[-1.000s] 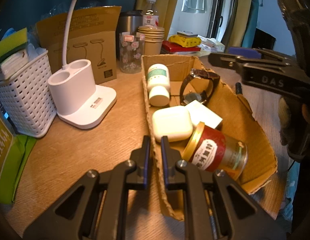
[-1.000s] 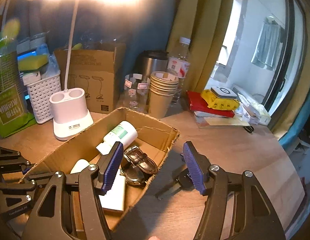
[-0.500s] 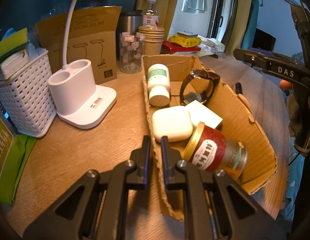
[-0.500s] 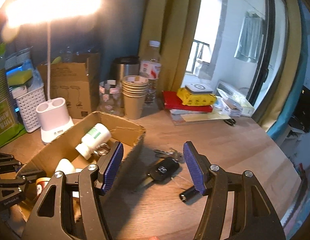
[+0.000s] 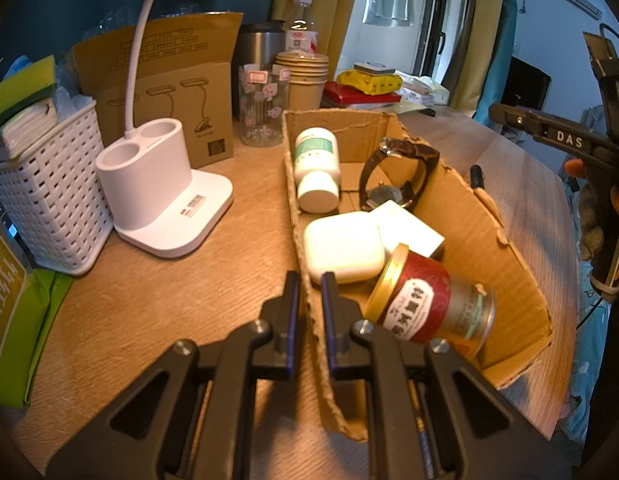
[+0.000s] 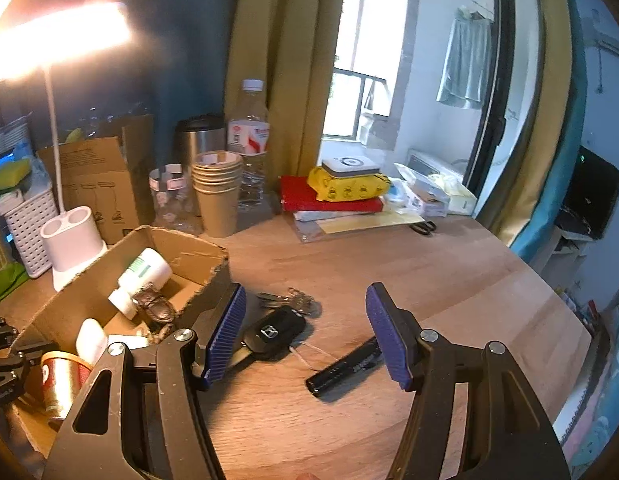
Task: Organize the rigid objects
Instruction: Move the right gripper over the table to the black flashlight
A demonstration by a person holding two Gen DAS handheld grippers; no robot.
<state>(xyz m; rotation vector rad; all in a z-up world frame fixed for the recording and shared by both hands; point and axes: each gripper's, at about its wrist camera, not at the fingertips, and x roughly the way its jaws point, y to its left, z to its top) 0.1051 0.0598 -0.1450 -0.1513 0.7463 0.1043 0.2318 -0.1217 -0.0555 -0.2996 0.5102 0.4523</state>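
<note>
A shallow cardboard box lies on the wooden table and holds a white pill bottle, a wristwatch, a white earbud case, a white block and a red tin. My left gripper is shut on the box's near left wall. My right gripper is open and empty above the table right of the box. A black car key with keyring and a black marker lie between its jaws.
A white lamp base, a white basket and a green packet stand left of the box. A brown carton, a glass, paper cups, a bottle and stacked books line the back.
My right gripper has swung right, away from over the box, and now hangs over the car key and marker on the table. My left gripper has kept its hold on the box wall.
</note>
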